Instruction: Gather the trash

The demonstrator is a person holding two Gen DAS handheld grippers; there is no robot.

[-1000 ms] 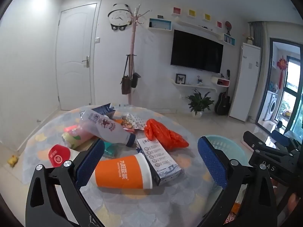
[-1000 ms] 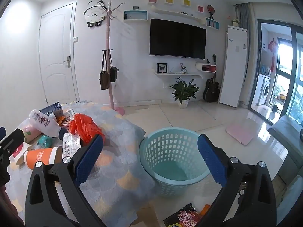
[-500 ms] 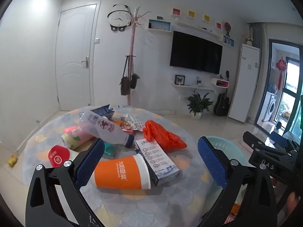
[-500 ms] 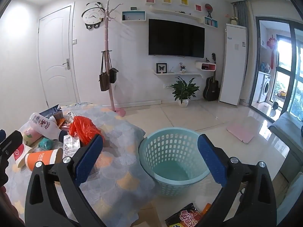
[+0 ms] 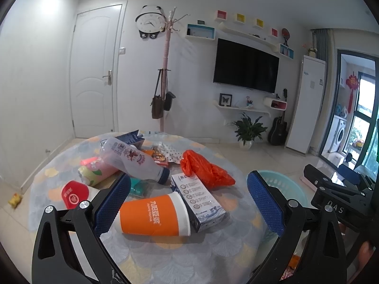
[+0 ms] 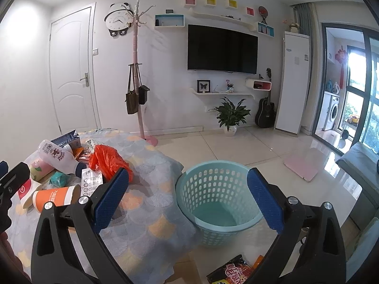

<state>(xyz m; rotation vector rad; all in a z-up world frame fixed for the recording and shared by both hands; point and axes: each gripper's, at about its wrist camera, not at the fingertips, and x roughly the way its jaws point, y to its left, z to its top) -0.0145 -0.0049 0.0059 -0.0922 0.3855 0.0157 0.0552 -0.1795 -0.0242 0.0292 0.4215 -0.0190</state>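
- Little changed over the last second: slight upward drift in both views, trash pile a touch lower in the left wrist view, nothing picked up.
- Left gripper [image 5: 188, 200] spread wide and empty, hovering over the table [image 5: 165, 255], same as a second ago.
- Orange cup [image 5: 154, 215] on its side at 6 o'clock of the pile, between the pads; milk carton [image 5: 197, 196] touching it at 3 o'clock.
- Plastic bottle [image 5: 132, 157] at 11 o'clock, orange bag [image 5: 205, 169] at 1 o'clock.
- Right gripper [image 6: 188, 200] also spread and empty, framing the empty basket [image 6: 219, 201] on the floor at 3 o'clock of the table.
- Snack packet [image 6: 231, 272] on the floor at 6 o'clock of the basket.
- Likely meaning: collection not started; cup the probable first grasp.
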